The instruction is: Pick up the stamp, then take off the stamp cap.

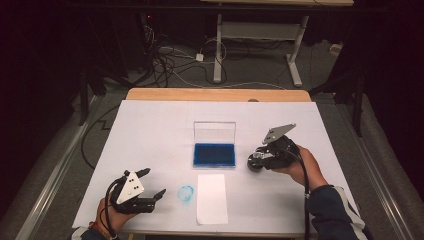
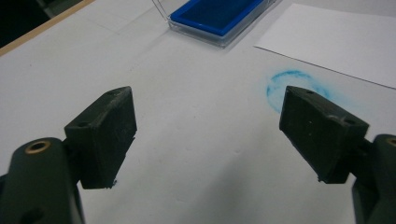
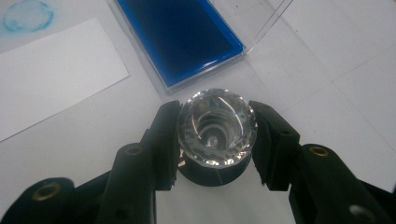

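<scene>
My right gripper point(image 1: 256, 162) is shut on a round stamp point(image 3: 217, 126) with a clear faceted top and a black base, just right of the blue ink pad point(image 1: 215, 154). That pad point(image 3: 175, 35) lies in an open clear case with its lid point(image 1: 214, 133) standing up behind it. A white paper slip point(image 1: 212, 198) lies in front of the pad. A blue ring-shaped ink mark point(image 1: 186, 194) sits on the white table cover, left of the slip. My left gripper point(image 1: 154, 185) rests open at the near left, jaws wide apart over bare cover, the ink mark point(image 2: 292, 86) just ahead of its right jaw.
The white cover point(image 1: 150, 135) spans most of the wooden table point(image 1: 215, 94). Beyond the far edge the floor holds tangled cables point(image 1: 170, 60) and the legs of another desk point(image 1: 295, 65). The room around is dark.
</scene>
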Demonstrator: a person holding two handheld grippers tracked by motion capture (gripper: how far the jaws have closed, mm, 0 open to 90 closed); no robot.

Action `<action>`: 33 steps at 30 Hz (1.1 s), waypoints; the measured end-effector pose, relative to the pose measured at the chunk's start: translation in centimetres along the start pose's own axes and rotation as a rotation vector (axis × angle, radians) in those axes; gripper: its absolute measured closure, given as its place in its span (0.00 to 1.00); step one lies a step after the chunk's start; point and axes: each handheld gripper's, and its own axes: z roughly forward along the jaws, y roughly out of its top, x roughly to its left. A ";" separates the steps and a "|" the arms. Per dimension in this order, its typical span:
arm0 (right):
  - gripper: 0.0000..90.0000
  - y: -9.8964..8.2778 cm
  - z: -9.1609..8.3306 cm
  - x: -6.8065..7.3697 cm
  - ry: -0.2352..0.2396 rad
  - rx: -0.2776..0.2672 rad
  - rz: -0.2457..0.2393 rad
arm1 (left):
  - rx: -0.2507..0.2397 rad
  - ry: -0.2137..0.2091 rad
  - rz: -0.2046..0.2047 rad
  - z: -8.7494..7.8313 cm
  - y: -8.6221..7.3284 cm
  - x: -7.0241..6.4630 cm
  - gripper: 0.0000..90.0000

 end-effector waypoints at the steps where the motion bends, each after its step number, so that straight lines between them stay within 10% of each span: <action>1: 0.63 0.0 -0.1 0.0 0.002 -0.003 -0.001 | 0.002 -0.001 0.001 0.0 0.0 0.0 0.20; 33: 0.63 0.8 -2.8 2.0 0.000 -0.114 -0.047 | 0.002 -0.012 0.007 0.1 0.0 0.2 0.20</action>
